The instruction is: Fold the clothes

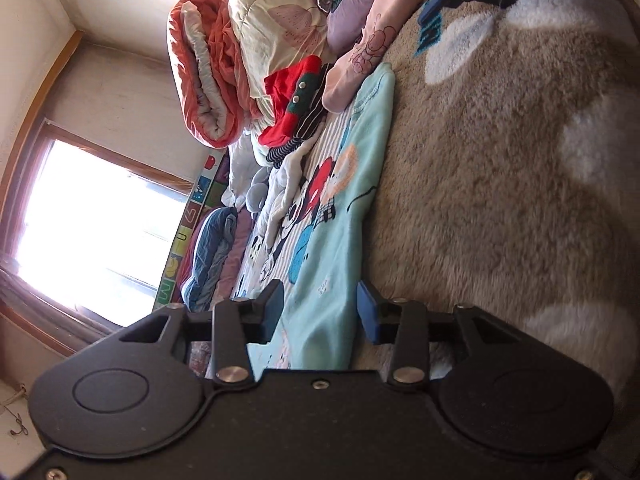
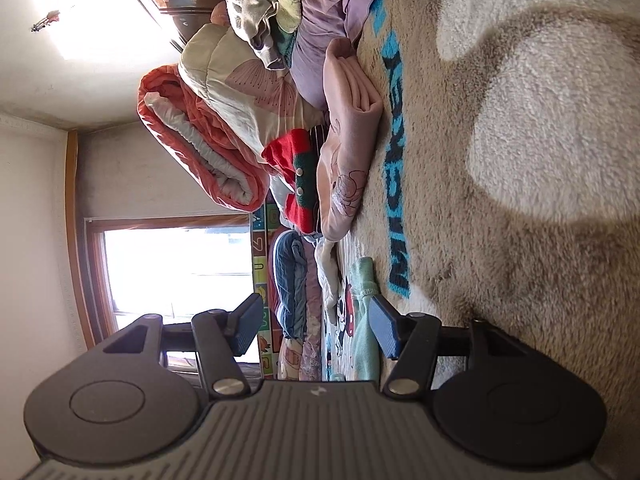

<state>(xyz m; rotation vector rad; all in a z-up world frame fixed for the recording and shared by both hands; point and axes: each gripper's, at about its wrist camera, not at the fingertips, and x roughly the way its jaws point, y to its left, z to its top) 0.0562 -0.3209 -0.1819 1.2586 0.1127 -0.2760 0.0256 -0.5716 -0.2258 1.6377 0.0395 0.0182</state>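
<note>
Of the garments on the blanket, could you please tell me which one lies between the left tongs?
The light blue cartoon-print garment: it runs between the open left tongs, unlike the folded pink garment and red garment farther off.
</note>
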